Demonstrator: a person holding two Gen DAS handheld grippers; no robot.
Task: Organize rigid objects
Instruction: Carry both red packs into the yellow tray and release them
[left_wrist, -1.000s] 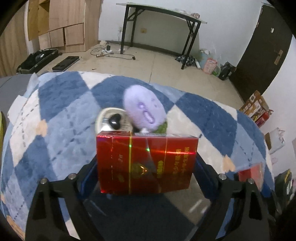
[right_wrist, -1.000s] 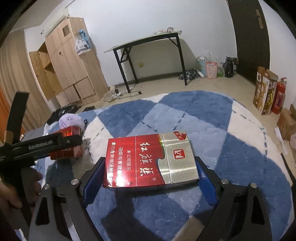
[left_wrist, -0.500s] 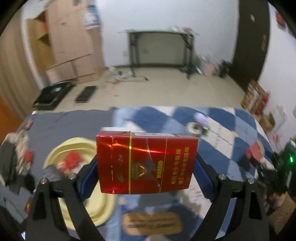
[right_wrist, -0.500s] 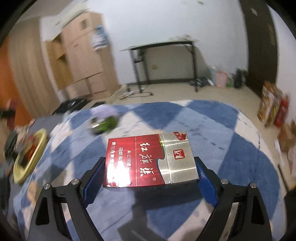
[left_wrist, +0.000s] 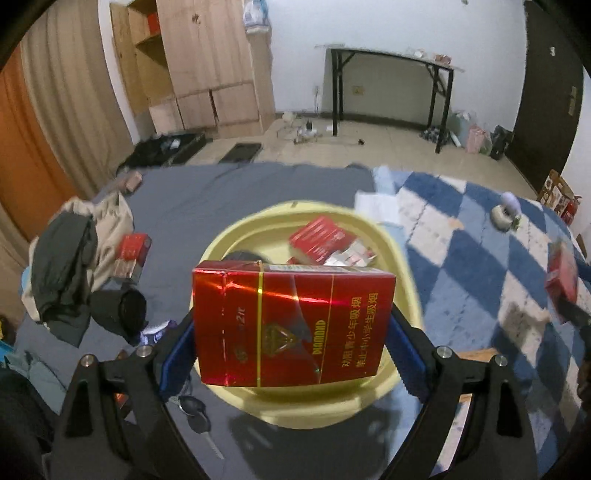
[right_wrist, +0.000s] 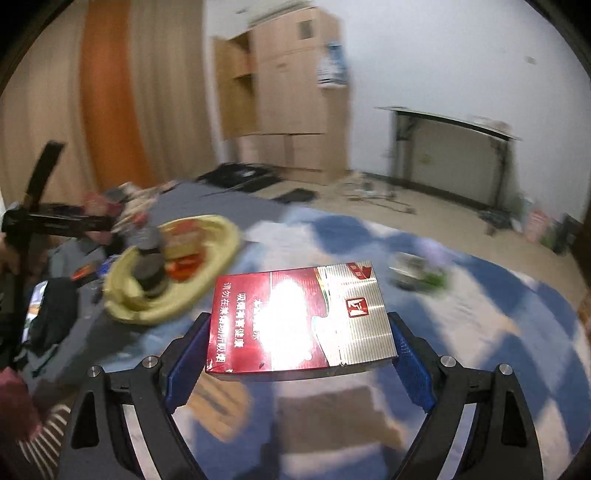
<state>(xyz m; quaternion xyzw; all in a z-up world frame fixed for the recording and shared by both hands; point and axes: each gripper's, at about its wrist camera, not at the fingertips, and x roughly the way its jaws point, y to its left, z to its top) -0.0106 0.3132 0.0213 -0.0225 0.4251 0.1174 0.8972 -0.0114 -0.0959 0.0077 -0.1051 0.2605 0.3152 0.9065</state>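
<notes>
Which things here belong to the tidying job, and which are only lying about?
Job: red box in the left gripper; red-and-silver box in the right gripper; yellow basin holding other red boxes.

Lying about: heap of clothes, keys, black table, wooden cupboard.

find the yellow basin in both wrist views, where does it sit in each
Left wrist: yellow basin fills the centre, partly hidden behind the glossy red cigarette pack held in the left gripper.
Right wrist: the basin sits left of centre, blurred, holding red packs and a dark jar.
Shared landmark: the black-legged table against the white wall.
</notes>
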